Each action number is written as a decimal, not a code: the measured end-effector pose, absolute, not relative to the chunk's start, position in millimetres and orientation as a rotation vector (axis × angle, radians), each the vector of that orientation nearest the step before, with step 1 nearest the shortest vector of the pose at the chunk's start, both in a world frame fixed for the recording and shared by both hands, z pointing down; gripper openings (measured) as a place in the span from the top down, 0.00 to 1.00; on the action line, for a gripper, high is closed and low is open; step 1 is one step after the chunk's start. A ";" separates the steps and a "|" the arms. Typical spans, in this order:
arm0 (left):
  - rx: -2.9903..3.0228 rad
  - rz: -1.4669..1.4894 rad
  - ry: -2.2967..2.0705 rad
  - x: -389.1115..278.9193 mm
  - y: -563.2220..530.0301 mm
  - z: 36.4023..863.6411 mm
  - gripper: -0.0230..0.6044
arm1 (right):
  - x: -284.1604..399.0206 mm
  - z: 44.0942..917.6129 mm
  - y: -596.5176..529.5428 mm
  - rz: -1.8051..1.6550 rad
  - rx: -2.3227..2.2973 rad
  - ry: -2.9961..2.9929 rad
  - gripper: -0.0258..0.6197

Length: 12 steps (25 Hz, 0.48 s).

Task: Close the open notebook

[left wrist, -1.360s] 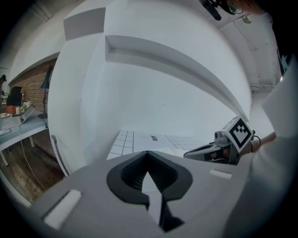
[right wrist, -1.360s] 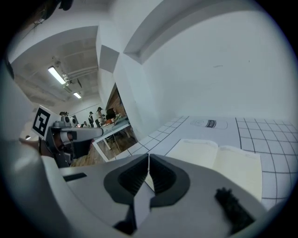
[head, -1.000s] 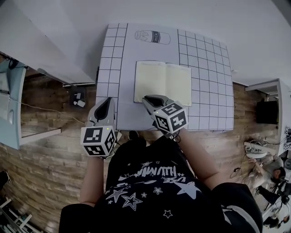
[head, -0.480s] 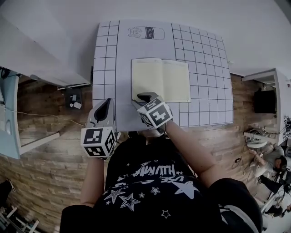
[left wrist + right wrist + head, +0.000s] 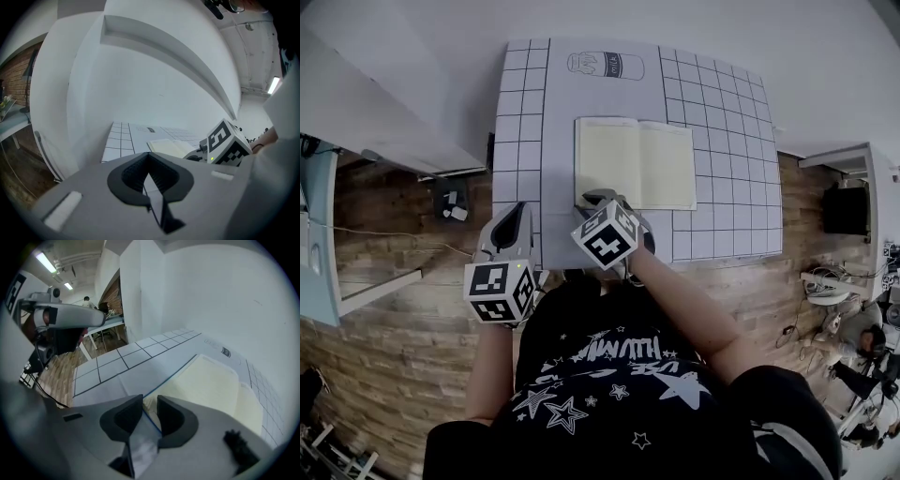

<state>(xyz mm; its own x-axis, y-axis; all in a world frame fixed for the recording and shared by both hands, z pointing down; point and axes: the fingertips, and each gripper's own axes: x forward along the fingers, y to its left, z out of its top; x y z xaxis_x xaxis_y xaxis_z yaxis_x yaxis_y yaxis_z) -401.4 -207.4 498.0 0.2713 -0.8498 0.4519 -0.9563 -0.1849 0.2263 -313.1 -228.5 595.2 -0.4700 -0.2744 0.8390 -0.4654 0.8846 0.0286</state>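
Observation:
The open notebook lies flat on the gridded white mat, cream pages up; it also shows in the right gripper view and the left gripper view. My right gripper points steeply down at the notebook's near left corner. Its jaws stand apart and are closing, with the blue edge of the left cover running between them; the pads do not press on it. My left gripper hovers at the mat's near left edge, apart from the notebook, its jaws shut on nothing.
A milk bottle drawing is printed on the mat beyond the notebook. A white wall rises behind the table. A white shelf stands at the left, and wooden floor lies below the table's near edge.
My right gripper has sunk and tipped down onto the notebook's near left corner, and its jaws went from shut to apart. The left gripper has kept still.

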 end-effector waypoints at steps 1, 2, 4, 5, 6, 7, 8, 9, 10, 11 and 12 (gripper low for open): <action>2.087 0.309 -1.628 -401.6 -207.3 498.1 0.95 | -313.6 594.8 -228.5 0.256 0.528 -2.095 0.80; 2.087 0.309 -1.628 -401.2 -207.2 498.0 0.95 | -313.9 594.5 -228.1 0.263 0.523 -2.101 0.81; 2.093 0.312 -1.628 -398.6 -207.3 496.9 0.95 | -313.9 594.0 -226.8 0.286 0.518 -2.113 0.85; 2.096 0.314 -1.630 -397.2 -207.6 495.7 0.95 | -313.5 593.6 -226.6 0.303 0.520 -2.119 0.89; 2.097 0.316 -1.634 -396.5 -207.9 494.3 0.95 | -313.1 593.3 -226.7 0.320 0.523 -2.123 0.90; 2.096 0.317 -1.639 -396.5 -208.1 493.1 0.95 | -312.8 592.9 -227.1 0.333 0.524 -2.126 0.91; 2.092 0.318 -1.645 -396.8 -207.8 492.3 0.95 | -312.4 592.4 -227.5 0.344 0.523 -2.128 0.91; 2.088 0.319 -1.652 -396.9 -207.1 491.8 0.95 | -311.8 591.2 -227.4 0.352 0.520 -2.131 0.91; 2.083 0.321 -1.658 -396.3 -205.7 491.5 0.95 | -310.6 589.1 -226.7 0.359 0.516 -2.137 0.92; 2.078 0.324 -1.663 -394.8 -204.0 491.2 0.95 | -308.8 586.0 -225.4 0.366 0.512 -2.145 0.92; 2.075 0.326 -1.667 -392.9 -202.3 490.6 0.95 | -306.8 581.7 -224.2 0.372 0.510 -2.158 0.92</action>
<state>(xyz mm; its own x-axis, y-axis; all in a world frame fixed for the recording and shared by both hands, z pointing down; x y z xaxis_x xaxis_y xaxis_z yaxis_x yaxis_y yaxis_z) -392.9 -202.3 490.6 0.2393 -0.8581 0.4543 -0.9660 -0.1633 0.2004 -306.8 -224.2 581.7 -0.5430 -0.2252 0.8089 -0.4830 0.8718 -0.0815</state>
